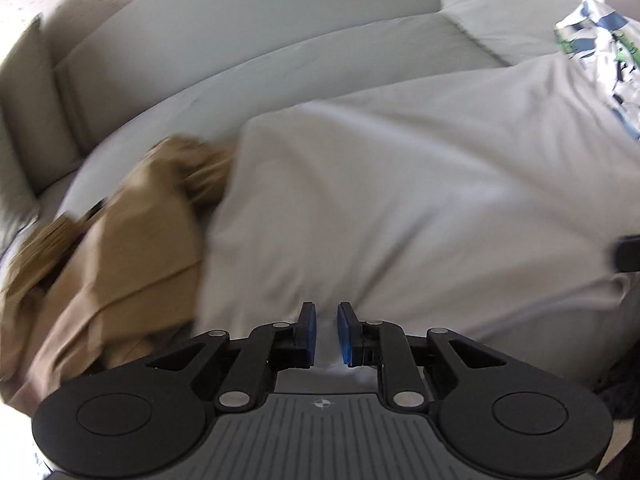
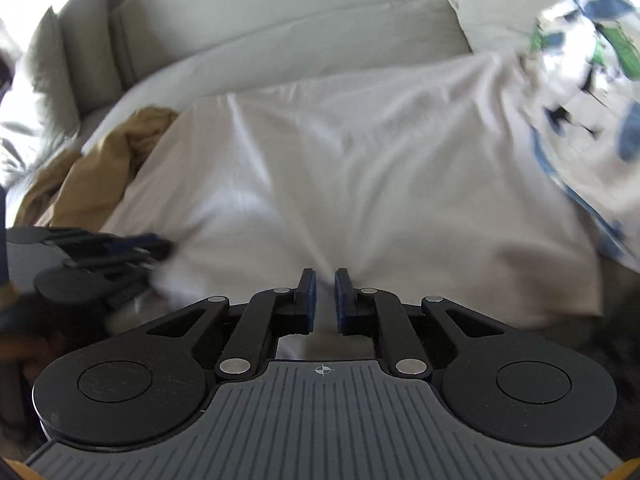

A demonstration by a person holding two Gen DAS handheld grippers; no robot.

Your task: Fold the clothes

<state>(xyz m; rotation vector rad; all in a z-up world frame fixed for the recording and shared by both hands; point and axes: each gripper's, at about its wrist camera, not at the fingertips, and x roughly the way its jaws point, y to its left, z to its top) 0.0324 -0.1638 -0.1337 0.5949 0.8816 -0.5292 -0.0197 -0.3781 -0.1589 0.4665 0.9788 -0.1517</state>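
I am holding the near hem of the white garment (image 2: pixel 352 184) with both tools. My left gripper (image 1: pixel 326 334) has its blue pads almost together with a fold of white cloth between them, so I judge it pinched on the hem; my right gripper (image 2: pixel 323 300) looks the same, jaws nearly closed on the white edge. The garment lies spread across the sofa seat (image 1: pixel 280 68), fairly flat but creased, with no fold made in it that I can see. So I judge the task to be early: this piece is laid out and gripped, and the folding itself is left.

Counting clothes, I see three pieces: the white garment; one tan garment (image 1: pixel 132 240) bunched against its left edge and partly under it; and one printed blue-and-green garment (image 2: pixel 592 92) crumpled at its far right corner. Neither of those two looks folded. Two grippers are in view.
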